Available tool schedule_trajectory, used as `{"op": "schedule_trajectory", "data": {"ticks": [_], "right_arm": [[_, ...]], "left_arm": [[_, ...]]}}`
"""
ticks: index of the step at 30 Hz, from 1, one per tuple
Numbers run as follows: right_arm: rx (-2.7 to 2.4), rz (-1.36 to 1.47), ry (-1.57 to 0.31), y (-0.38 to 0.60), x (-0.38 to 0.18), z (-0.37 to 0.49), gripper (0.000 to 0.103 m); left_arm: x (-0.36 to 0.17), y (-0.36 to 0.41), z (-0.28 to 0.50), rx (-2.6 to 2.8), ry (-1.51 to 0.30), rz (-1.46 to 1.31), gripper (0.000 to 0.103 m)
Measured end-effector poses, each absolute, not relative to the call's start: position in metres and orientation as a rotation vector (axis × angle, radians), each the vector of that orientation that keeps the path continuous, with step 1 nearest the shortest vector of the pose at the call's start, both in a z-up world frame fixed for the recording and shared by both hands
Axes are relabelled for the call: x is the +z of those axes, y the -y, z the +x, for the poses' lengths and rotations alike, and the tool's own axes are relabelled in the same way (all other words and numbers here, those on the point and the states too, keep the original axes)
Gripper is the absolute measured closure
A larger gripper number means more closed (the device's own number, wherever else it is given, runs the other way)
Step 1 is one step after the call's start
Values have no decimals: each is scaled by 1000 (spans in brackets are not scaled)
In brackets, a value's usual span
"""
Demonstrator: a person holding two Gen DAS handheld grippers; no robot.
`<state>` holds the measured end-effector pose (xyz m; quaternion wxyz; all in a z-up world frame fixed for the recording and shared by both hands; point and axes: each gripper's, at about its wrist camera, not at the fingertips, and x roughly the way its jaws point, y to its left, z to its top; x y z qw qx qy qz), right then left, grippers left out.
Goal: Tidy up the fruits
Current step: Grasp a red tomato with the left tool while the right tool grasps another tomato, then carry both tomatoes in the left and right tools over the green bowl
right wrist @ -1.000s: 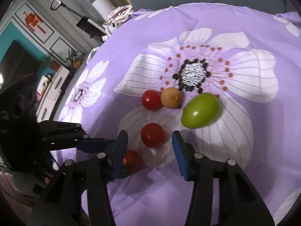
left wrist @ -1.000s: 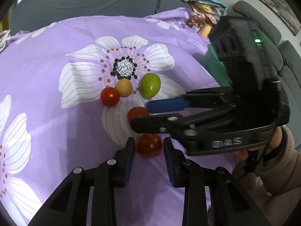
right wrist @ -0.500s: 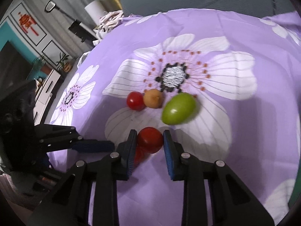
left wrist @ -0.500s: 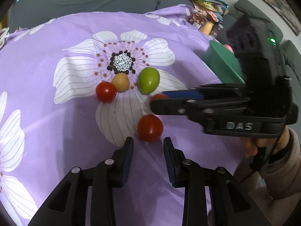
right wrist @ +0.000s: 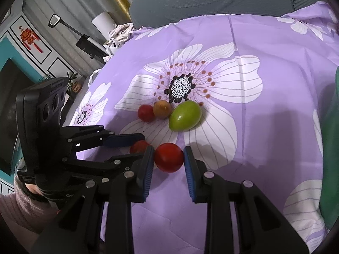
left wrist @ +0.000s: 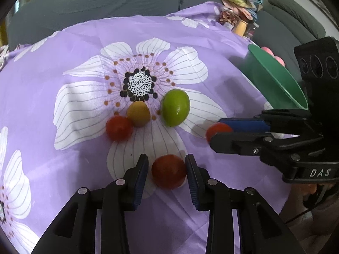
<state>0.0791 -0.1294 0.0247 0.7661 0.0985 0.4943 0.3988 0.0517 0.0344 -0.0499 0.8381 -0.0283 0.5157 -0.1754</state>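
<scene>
Tomatoes in hand: two of them. The clamped tomato (right wrist: pixel 168 158) sits in the right gripper (right wrist: pixel 168 154), and the lower tomato (left wrist: pixel 168 171) lies between the fingers of the left gripper (left wrist: pixel 166 162).
Landmark: the green fruit (left wrist: pixel 175 107) on the purple cloth (left wrist: pixel 222 42). We place everything else from it.
Clamped tomato: nearer to us than the green fruit and to its right in the left wrist view, toward the green bowl (left wrist: pixel 275 80).
Lower tomato: nearer to us than the green fruit, resting on the cloth.
Right gripper state: drawn in as far as it goes, both blue pads against the clamped tomato – a firm hold, as we judge it.
Left gripper state: jaws narrow and easing apart a little. The lower tomato is between them, with a sliver of gap on one side, so we see no grip yet.
Key relation: the lower tomato lies straight ahead along the left fingers, already inside them. It is round, so no axis needs matching.
Bowl: to the right of the green fruit and apart from it – the right gripper is the nearer one.
Left behind: a third tomato (left wrist: pixel 119 128) touching a yellow fruit (left wrist: pixel 138 113), both just left of the green fruit.
Likely next: carry the clamped tomato to the bowl, and close on the lower one.
</scene>
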Motion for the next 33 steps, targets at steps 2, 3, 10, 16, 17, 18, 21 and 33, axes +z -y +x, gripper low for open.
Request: {"op": "schedule_trajectory", "data": {"ticks": [2,3,10,16,17,18,21,33], "right_arm": [[866,216,-1071,131,25,79,74],[866,219,-1070,131,24,79,74],[862,242,-1063,139,24,79,74],[854,263,-1042,150,29,77,74],[854,268,-1037,151,30,76,74],[854,272,-1032,153,31,76,74],[855,281,-1010,159,37,72,74],[772,356,-907,221,58,65,74]], "left_arm": [[-51,-39,51,-372,-1092,-66,71],[-51,-39,51,-373,-1093,-67,71],[-40,-51,38,-373,-1077,-125,72],[-22,-63,26,-362,-1049,-170,72],[-19,-62,25,-367,-1044,-167,72],[-16,-60,25,-373,-1039,-166,72],[-7,-50,25,-398,-1021,-164,72],[28,12,46,-531,-963,-94,72]]}}
